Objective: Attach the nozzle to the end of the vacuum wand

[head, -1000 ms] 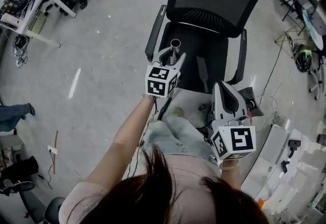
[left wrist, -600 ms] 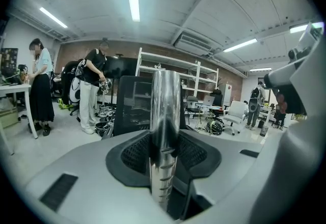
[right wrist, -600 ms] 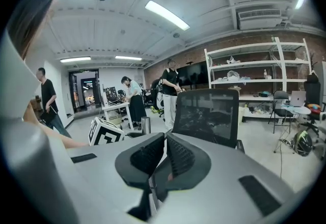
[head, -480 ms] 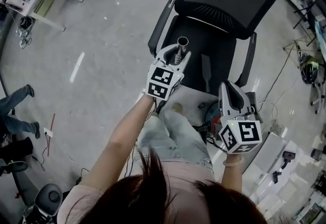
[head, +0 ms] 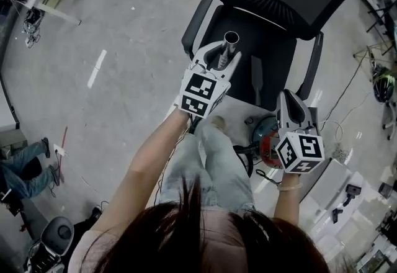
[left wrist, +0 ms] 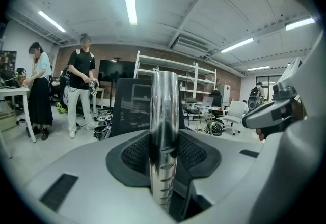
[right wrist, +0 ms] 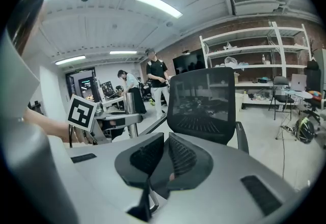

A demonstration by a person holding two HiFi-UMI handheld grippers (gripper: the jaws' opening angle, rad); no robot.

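While the left gripper [head: 223,58] had just been closing its jaws, the vacuum wand [head: 230,39] stood between them. The pads pressed on the bright metal tube from both sides, and its open end rose clear above the jaws, over the seat of the office chair [head: 279,58]. The right gripper [head: 288,98] hung lower, at the chair's near corner, with its jaws drawn fully together and nothing between them.

A flat grey piece, judged to be the nozzle [head: 257,79], lay lengthwise on the seat, untouched, between the two grippers and apart from the wand's end.

Progress, as judged: the wand was secured and presented, which was the only step done. The nozzle was neither picked up nor fitted, so the right gripper had yet to open, take it, line it up with the tube's mouth and push it home.

Count: two grippers, one wand, one nozzle, one chair. One round red-and-teal vacuum body [head: 268,141] sat on the floor beside the chair. Two people stood at a bench [left wrist: 12,93] far back in the room, as shown in the left gripper view.
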